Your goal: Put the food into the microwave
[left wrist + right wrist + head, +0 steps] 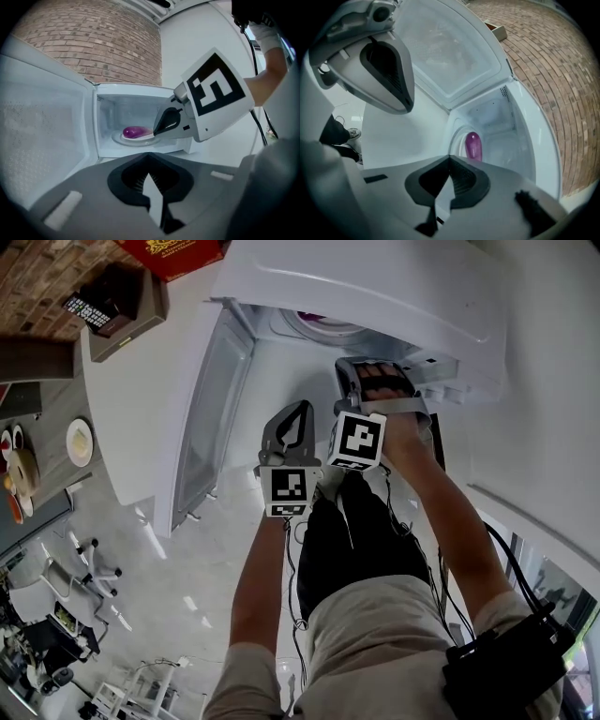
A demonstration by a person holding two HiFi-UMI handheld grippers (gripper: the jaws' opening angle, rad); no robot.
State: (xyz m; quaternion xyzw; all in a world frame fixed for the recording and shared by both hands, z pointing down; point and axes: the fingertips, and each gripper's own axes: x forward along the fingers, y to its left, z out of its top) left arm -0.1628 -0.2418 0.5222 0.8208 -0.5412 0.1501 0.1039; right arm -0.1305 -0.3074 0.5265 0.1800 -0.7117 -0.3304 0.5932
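Inside the microwave (136, 90), on its plate (125, 139), we find the purple food (134, 131), while just outside its opening our left tool (149, 164) and right tool (449, 159) are both clenched, empty.

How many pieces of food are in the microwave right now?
1: a purple piece on the plate in the open microwave. Part of the plate is hidden, so there may be more.

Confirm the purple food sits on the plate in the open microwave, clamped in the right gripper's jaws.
Wrong grip: the right gripper view shows the right gripper shut on nothing, apart from the purple food. It does sit on the plate in the open microwave.
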